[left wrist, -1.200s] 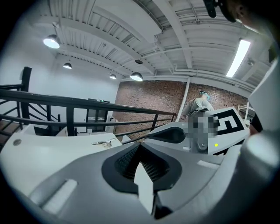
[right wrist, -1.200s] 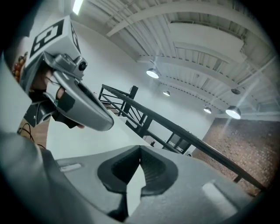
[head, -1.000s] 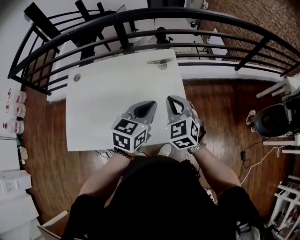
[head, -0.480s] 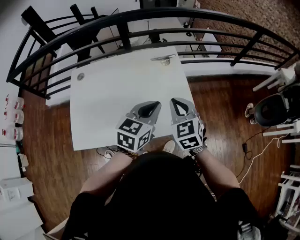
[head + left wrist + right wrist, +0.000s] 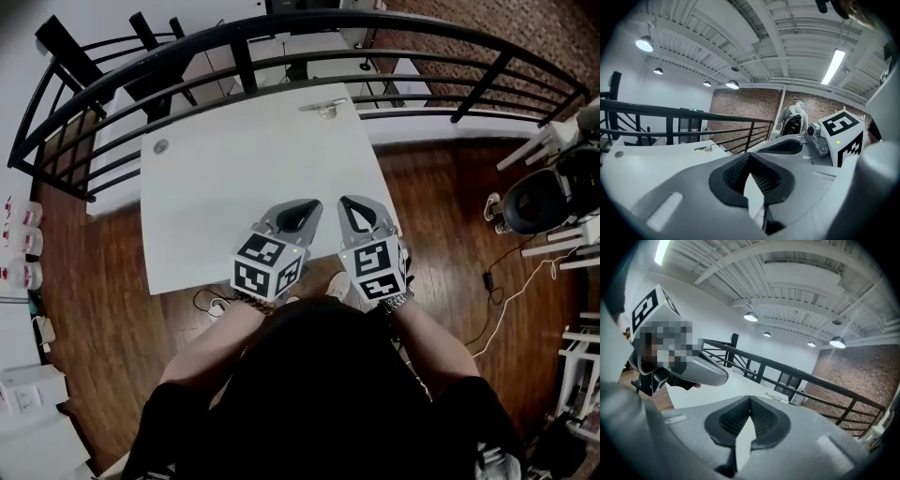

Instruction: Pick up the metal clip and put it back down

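Observation:
The metal clip [image 5: 323, 108] lies at the far right edge of the white table [image 5: 234, 178]. It is small and silvery in the left gripper view [image 5: 704, 147] and in the right gripper view [image 5: 776, 396]. My left gripper [image 5: 311, 208] and right gripper [image 5: 348, 202] hover side by side over the table's near right corner, far from the clip. Both are shut with nothing between their pads. The left gripper [image 5: 750, 157] sees the right one [image 5: 787, 146] beside it. The right gripper [image 5: 750, 401] sees the left one [image 5: 696, 370].
A small round disc [image 5: 161, 146] sits at the table's far left corner. A black metal railing [image 5: 281, 66] curves behind and beside the table. Around it is wooden floor [image 5: 441, 206], with cables near my feet and a dark chair [image 5: 544, 202] at the right.
The head view has drifted a little, so the table sits slightly differently in frame. Both grippers stay shut and close together over the table's near edge. The clip has not moved.

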A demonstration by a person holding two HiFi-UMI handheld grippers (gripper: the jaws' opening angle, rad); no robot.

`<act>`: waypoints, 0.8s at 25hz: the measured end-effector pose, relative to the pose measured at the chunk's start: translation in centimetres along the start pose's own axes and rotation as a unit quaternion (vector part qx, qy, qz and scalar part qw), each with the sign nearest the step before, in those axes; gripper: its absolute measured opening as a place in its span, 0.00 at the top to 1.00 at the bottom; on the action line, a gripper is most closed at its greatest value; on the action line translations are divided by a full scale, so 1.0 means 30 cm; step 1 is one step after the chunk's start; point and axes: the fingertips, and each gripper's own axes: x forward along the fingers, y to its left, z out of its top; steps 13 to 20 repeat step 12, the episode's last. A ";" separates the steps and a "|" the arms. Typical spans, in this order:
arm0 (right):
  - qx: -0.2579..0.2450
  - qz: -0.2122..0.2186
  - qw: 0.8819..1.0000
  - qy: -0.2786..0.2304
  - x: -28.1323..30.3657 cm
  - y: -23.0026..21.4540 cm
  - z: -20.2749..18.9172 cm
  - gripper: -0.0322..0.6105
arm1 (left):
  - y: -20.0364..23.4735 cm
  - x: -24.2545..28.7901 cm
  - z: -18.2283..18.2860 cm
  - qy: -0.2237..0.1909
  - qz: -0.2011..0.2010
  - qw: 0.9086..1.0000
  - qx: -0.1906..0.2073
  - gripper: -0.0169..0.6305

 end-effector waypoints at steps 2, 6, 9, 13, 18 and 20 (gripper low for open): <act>0.002 -0.001 1.000 0.001 -0.019 0.017 -0.003 0.96 | -0.011 -0.016 -0.008 -0.001 -0.002 1.000 0.001 0.95; 0.005 -0.004 1.000 -0.001 -0.050 0.041 -0.009 0.96 | -0.036 -0.032 -0.024 -0.002 -0.007 1.000 0.003 0.95; 0.006 -0.004 1.000 -0.001 -0.069 0.067 -0.010 0.96 | -0.050 -0.056 -0.037 -0.002 -0.009 1.000 0.004 0.95; 0.008 -0.002 1.000 -0.001 -0.080 0.082 -0.008 0.96 | -0.057 -0.071 -0.041 -0.002 -0.009 1.000 0.005 0.95; 0.008 -0.002 1.000 -0.001 -0.080 0.082 -0.008 0.96 | -0.057 -0.071 -0.041 -0.002 -0.009 1.000 0.005 0.95; 0.008 -0.002 1.000 -0.001 -0.080 0.082 -0.008 0.96 | -0.057 -0.071 -0.041 -0.002 -0.009 1.000 0.005 0.95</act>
